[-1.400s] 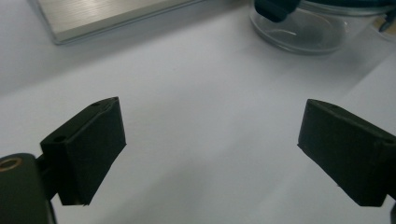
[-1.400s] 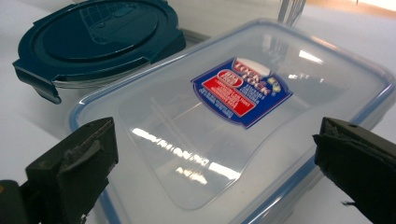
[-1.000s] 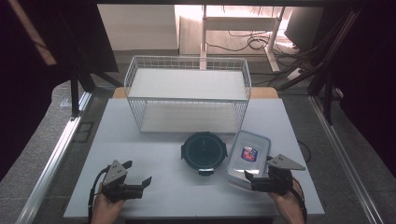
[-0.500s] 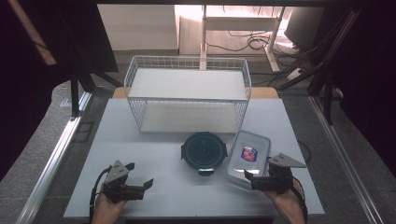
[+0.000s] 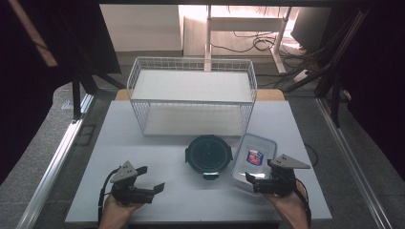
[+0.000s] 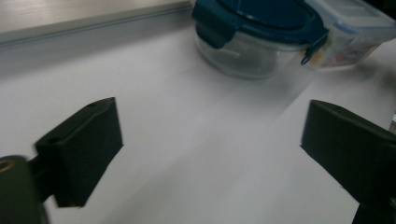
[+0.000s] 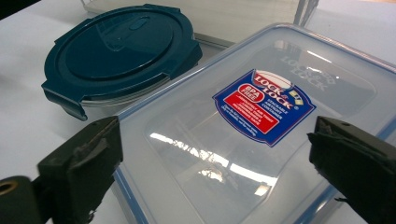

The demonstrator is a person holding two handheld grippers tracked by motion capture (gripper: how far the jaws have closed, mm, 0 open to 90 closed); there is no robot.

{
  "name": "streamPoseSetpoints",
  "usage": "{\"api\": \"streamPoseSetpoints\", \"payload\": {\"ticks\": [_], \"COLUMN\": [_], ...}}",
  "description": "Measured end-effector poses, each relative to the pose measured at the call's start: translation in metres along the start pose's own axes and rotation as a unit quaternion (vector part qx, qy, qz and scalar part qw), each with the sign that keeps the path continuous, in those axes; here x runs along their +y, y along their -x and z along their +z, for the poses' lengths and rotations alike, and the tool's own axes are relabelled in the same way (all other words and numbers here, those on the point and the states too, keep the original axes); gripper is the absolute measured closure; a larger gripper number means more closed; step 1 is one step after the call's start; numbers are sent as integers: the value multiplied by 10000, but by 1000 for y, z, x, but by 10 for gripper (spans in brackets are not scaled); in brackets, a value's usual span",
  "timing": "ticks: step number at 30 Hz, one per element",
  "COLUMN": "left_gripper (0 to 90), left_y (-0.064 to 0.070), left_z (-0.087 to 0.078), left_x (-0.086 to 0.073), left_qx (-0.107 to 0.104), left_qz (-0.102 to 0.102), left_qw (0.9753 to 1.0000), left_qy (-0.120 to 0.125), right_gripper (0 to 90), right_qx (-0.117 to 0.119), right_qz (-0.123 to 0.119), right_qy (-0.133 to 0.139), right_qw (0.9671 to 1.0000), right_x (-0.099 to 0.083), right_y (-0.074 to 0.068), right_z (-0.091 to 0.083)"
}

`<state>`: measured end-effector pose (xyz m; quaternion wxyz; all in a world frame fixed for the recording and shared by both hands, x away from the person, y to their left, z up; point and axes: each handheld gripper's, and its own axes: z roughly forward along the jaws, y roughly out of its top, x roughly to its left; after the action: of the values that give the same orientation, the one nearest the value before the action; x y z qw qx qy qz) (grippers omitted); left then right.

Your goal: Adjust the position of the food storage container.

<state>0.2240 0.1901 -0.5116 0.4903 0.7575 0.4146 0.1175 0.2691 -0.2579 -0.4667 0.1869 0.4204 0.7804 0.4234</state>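
The right gripper (image 5: 252,181) covers the near left corner of the rectangular box (image 5: 255,159) in the high view, so contact there can't be made out; in the right gripper view the box (image 7: 261,135) runs off the bottom edge and its near rim is cut off between the jaws. The box's label is too small to read from above, but up close it's a red and blue sticker on a clear lid w/ blue trim. Inside looks empty, though glare on the lid blurs it. Just left of the box sits a round tub (image 5: 208,153) w/ a dark teal clip lid, the two nearly touching; behind both stands a white wire basket (image 5: 192,101) at the back of the white table (image 5: 143,157). The right gripper's jaws are spread wide, one on each side of the box's corner, gripping nothing. The left gripper (image 5: 149,180) hovers low over bare table, jaws also wide apart and empty, pointing toward the tub (image 6: 254,37), well apart from it.
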Motion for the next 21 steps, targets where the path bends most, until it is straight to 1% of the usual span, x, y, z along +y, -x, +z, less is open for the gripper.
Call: {"api": "streamPoseSetpoints", "payload": {"ticks": [1, 2, 3, 4, 5, 6, 7, 9, 10, 11, 12, 13, 14, 15, 16, 17, 18, 19, 20, 21], "left_gripper": [111, 111, 173, 257, 297, 297, 339, 366, 365, 355, 320, 320, 292, 258, 227, 222, 220, 220, 222, 223], "left_y": [0, 4, 7, 13, 13, 17, 20, 26, 28, 29, 30, 30, 30, 29, 26, 26, 24, 24, 23, 23], "left_z": [0, 3, 6, 11, 11, 14, 18, 24, 27, 29, 30, 31, 32, 32, 32, 32, 31, 31, 31, 31], "left_x": [0, 5, 8, 14, 14, 17, 19, 21, 21, 21, 19, 18, 16, 15, 13, 13, 13, 13, 12, 12], "left_qx": [0, -38, -40, -66, -66, -128, -197, -275, -265, -263, -253, -228, -192, -163, -149, -149, -158, -158, -171, -171], "left_qz": [0, 47, 78, 183, 183, 249, 270, 341, 397, 419, 446, 466, 479, 479, 417, 417, 364, 364, 348, 348], "left_qw": [10000, 10000, 10000, 9998, 9998, 9996, 9994, 9989, 9986, 9985, 9984, 9984, 9985, 9986, 9989, 9989, 9991, 9991, 9991, 9991], "left_qy": [0, -2, -7, -42, -42, -82, -104, -175, -209, -224, -242, -236, -203, -176, -154, -154, -139, -139, -149, -149], "right_gripper": [33, 40, 53, 70, 70, 84, 114, 204, 250, 345, 464, 464, 525, 610, 727, 727, 810, 810, 857, 857], "right_qx": [0, -9, -25, -32, -32, -26, 3, 115, 177, 270, 441, 441, 479, 487, 523, 523, 587, 587, 637, 637], "right_qz": [0, -3, -24, -34, -34, -45, -69, -128, -147, -198, -280, -280, -346, -435, -544, -544, -612, -612, -673, -673], "right_qy": [0, -1, 7, 8, 8, 10, -1, -73, -97, -116, -175, -175, -210, -251, -315, -315, -368, -368, -444, -444], "right_qw": [10000, 10000, 10000, 10000, 10000, 10000, 10000, 9998, 9997, 9994, 9985, 9985, 9980, 9975, 9966, 9966, 9957, 9957, 9947, 9947], "right_x": [0, 0, 1, 2, 2, 2, 3, 5, 6, 8, 11, 11, 13, 16, 20, 20, 24, 24, 28, 28], "right_y": [0, -1, -2, -3, -3, -4, -5, -7, -8, -11, -14, -14, -17, -19, -24, -24, -28, -28, -33, -33], "right_z": [0, 0, 1, 1, 1, 1, 2, 3, 4, 5, 7, 7, 9, 12, 16, 16, 23, 23, 30, 30]}}
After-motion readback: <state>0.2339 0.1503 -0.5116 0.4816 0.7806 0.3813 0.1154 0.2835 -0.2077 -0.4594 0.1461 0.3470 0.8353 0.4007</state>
